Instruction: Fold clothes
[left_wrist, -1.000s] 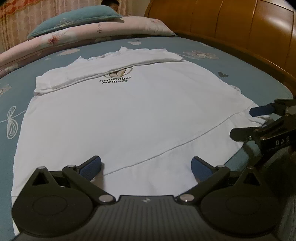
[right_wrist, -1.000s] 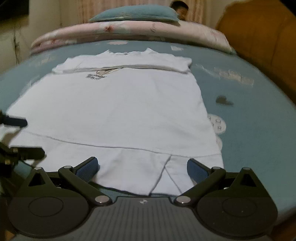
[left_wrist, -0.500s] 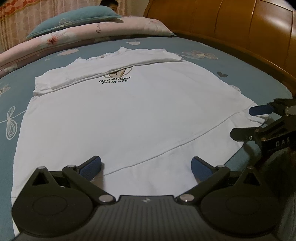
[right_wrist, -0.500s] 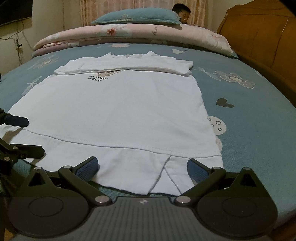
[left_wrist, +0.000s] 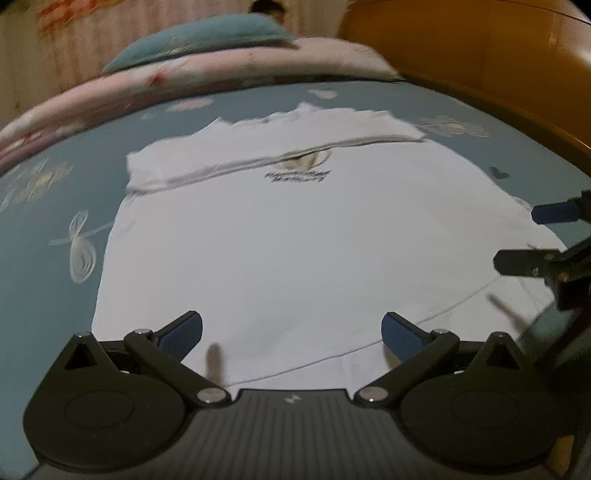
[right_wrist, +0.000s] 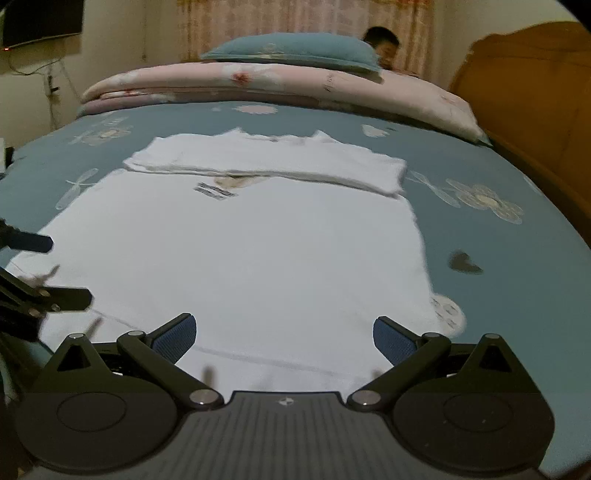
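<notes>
A white T-shirt (left_wrist: 295, 240) (right_wrist: 251, 251) lies flat on the blue bedsheet, its sleeves folded in across the chest at the far end above a dark printed logo (left_wrist: 297, 176). My left gripper (left_wrist: 291, 332) hovers open over the near hem, left of centre. My right gripper (right_wrist: 284, 336) hangs open over the hem's right part, nothing between its blue pads. Each gripper shows at the edge of the other's view: the right gripper (left_wrist: 535, 236), the left gripper (right_wrist: 55, 269).
A pink floral quilt (right_wrist: 280, 83) with a teal pillow (right_wrist: 291, 50) on top lies across the far end of the bed. A wooden headboard (left_wrist: 480, 62) runs along the right. A person's head (right_wrist: 382, 40) shows behind the pillow. Bare blue sheet (right_wrist: 498, 240) flanks the shirt.
Both grippers have risen and moved forward over the hem, so less of the hem shows in front of them. Both stay open. The shirt has not moved.
</notes>
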